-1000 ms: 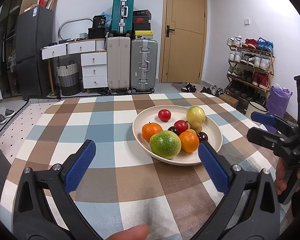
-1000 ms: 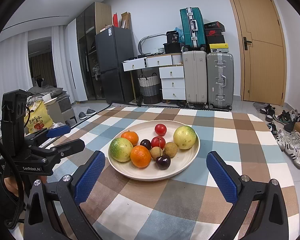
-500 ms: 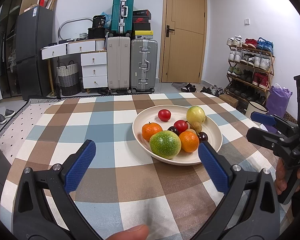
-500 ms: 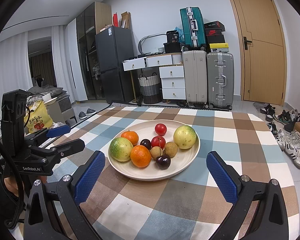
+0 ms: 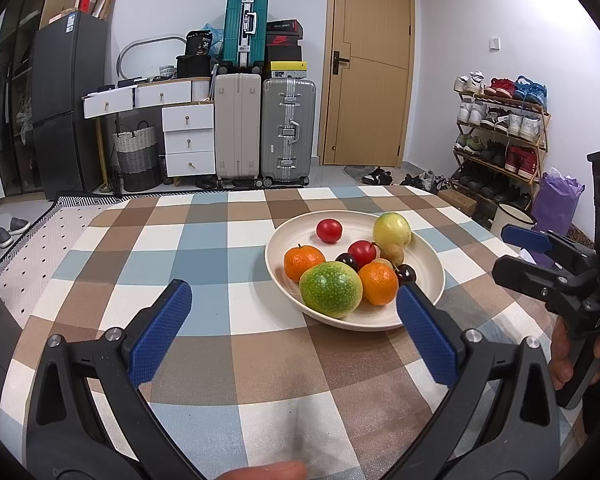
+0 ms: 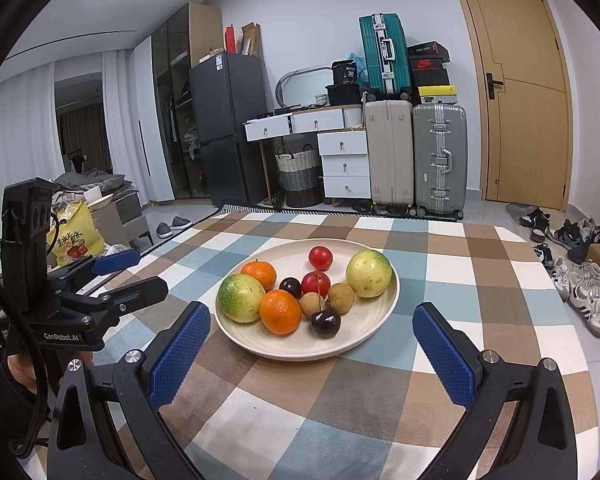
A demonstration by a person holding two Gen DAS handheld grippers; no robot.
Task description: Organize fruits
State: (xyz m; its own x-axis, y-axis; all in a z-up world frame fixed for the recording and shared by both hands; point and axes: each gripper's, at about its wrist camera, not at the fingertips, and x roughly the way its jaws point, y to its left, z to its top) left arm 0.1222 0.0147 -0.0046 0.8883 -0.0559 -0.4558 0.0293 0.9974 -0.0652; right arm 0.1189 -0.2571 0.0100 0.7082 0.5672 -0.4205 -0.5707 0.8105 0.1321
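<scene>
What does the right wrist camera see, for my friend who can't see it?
A cream plate of fruit sits on a checked tablecloth: oranges, cherries, green fruit. The open right tongs frame it; the left tongs wait alongside.

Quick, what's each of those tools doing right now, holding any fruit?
Left tool: open, holding nothing, short of the plate.
Right tool: open, holding nothing, also short of the plate.

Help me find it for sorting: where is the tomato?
The tomato sits at the plate's far side, between the orange and the yellow-green fruit.
</scene>
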